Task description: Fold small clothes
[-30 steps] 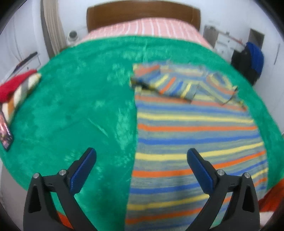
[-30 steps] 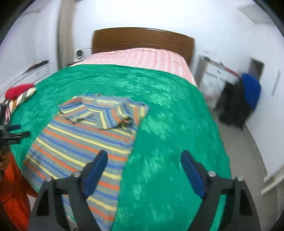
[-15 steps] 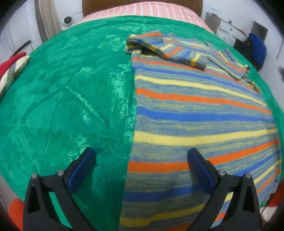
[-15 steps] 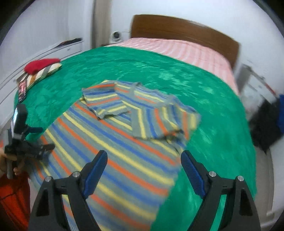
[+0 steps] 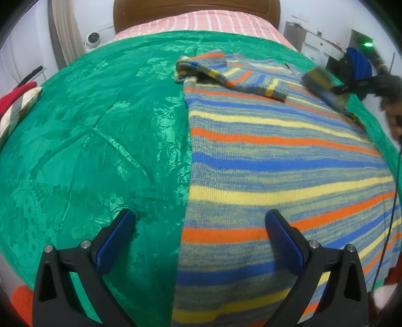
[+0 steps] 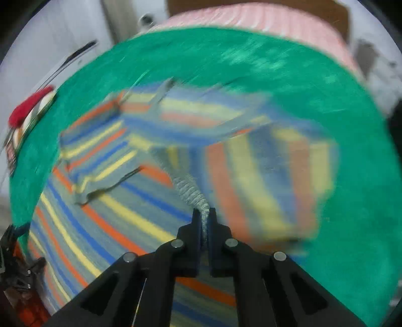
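A striped sweater (image 5: pixel 276 156) in orange, blue, yellow and grey lies flat on the green bedspread (image 5: pixel 88 140), one sleeve folded across its far end. My left gripper (image 5: pixel 198 226) is open and empty, low over the sweater's near left edge. My right gripper (image 6: pixel 204 213) is shut on the cuff of the other sleeve (image 6: pixel 263 171) and holds it lifted; that view is blurred. In the left wrist view the right gripper (image 5: pixel 336 88) shows at the far right with the sleeve raised.
A wooden headboard (image 5: pixel 196 8) and pink striped sheet (image 5: pixel 201 22) lie at the far end. A red and striped bundle (image 5: pixel 17 100) sits at the bed's left edge. A white cabinet (image 5: pixel 314 47) and dark clothes (image 5: pixel 359 63) stand to the right.
My right gripper closed on the sweater's right sleeve cuff and lifted it. My left gripper came lower and closer over the sweater's near left edge, still open.
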Tool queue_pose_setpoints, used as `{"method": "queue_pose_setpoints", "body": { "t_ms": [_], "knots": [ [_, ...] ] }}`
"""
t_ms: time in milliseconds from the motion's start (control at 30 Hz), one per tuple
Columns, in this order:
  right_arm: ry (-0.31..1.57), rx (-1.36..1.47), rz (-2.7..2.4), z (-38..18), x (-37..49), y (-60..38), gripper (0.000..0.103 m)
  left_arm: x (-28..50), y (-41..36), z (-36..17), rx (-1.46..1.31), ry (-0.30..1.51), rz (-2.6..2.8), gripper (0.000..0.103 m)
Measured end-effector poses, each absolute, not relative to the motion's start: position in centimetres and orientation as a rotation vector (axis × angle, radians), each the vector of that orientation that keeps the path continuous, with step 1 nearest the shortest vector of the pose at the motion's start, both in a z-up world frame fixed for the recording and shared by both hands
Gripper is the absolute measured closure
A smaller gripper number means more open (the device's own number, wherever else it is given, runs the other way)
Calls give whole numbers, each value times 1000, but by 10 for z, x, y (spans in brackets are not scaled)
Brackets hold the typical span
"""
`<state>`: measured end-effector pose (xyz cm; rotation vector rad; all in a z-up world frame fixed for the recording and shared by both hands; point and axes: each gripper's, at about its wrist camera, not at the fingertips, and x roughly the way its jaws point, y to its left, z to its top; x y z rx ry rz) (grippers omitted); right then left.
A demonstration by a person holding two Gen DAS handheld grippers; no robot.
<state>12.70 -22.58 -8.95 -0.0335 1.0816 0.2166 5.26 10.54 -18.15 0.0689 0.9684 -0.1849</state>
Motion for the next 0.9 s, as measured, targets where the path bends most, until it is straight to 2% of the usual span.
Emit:
{"method": "queue_pose_setpoints", "body": {
  "t_ms": [200, 333, 733, 900],
  "knots": [
    [915, 182, -196, -34, 81, -405, 99, 54, 106, -180, 62, 979, -187, 0],
    [935, 269, -383, -43, 38, -485, 99, 54, 105, -181, 63, 977, -179, 0],
    [1007, 422, -518, -110, -12, -540, 100, 59, 105, -182, 64, 1006, -162, 0],
    [1018, 473, -489, -119, -17, -547, 99, 61, 106, -178, 79, 1047, -166, 0]
  ]
}}
